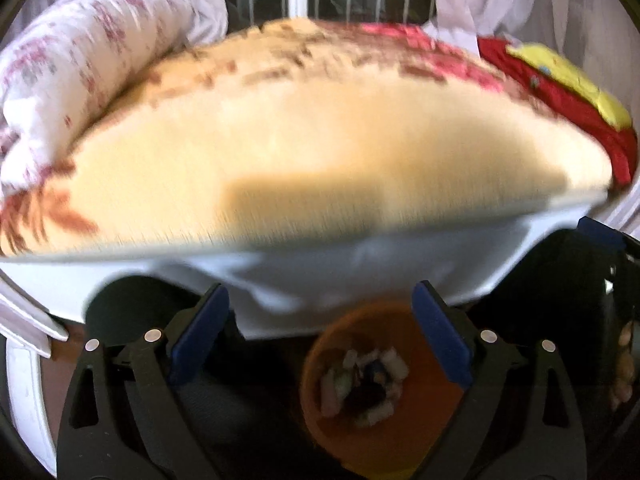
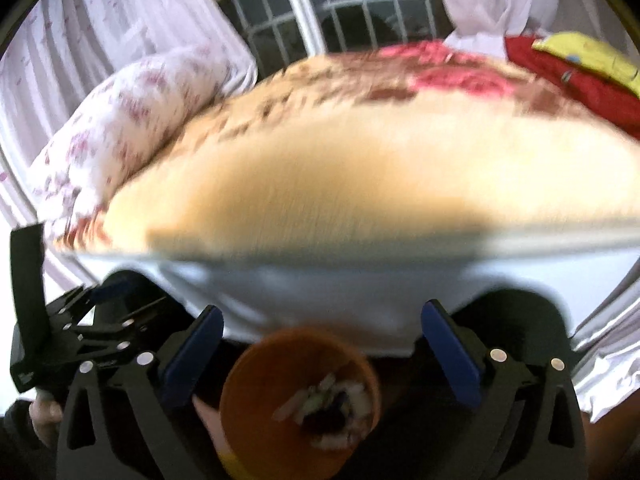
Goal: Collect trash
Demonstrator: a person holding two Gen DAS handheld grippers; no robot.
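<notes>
An orange bin (image 1: 424,420) stands on the dark floor below the bed's edge, with several scraps of trash (image 1: 364,388) in its bottom. My left gripper (image 1: 320,292) hangs above it, open, with nothing between its blue pads. In the right wrist view the same bin (image 2: 256,392) and trash (image 2: 328,404) lie just under my right gripper (image 2: 322,310), which is also open and holds nothing. The left gripper's black frame (image 2: 80,332) shows at the left there, held by a hand (image 2: 44,412). Both views are blurred.
A bed with a cream patterned blanket (image 1: 320,140) and a hanging white sheet (image 1: 340,272) fills the view ahead. A floral pillow (image 1: 80,68) lies at its left, red and yellow cloth (image 1: 560,80) at its right. A barred window (image 2: 340,12) and curtains stand behind.
</notes>
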